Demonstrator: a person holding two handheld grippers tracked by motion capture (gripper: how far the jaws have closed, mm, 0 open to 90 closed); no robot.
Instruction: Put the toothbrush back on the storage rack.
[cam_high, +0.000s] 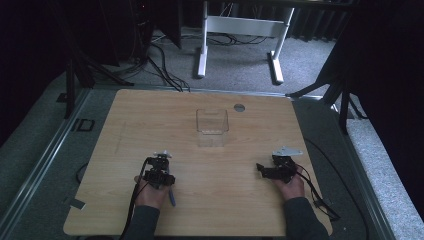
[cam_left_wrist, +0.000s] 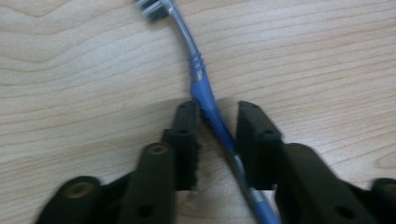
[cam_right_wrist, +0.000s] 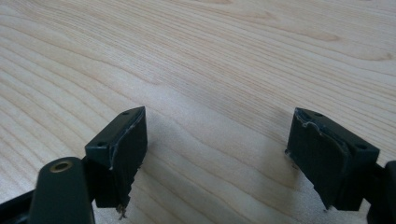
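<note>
A blue toothbrush lies on the wooden table, its bristle head at the top of the left gripper view. My left gripper points down at it with its jaws drawn in close on the handle, which runs diagonally between them and touches both pads. In the high view the left gripper sits near the table's front left, and the toothbrush handle sticks out toward the front edge. My right gripper hovers low over bare wood, jaws wide apart and holding nothing. In the high view the right gripper is at the front right.
A clear, empty plastic container stands upright at the middle of the table, beyond both grippers. A round grey grommet is set near the far edge. Cables trail from both grippers off the front of the table.
</note>
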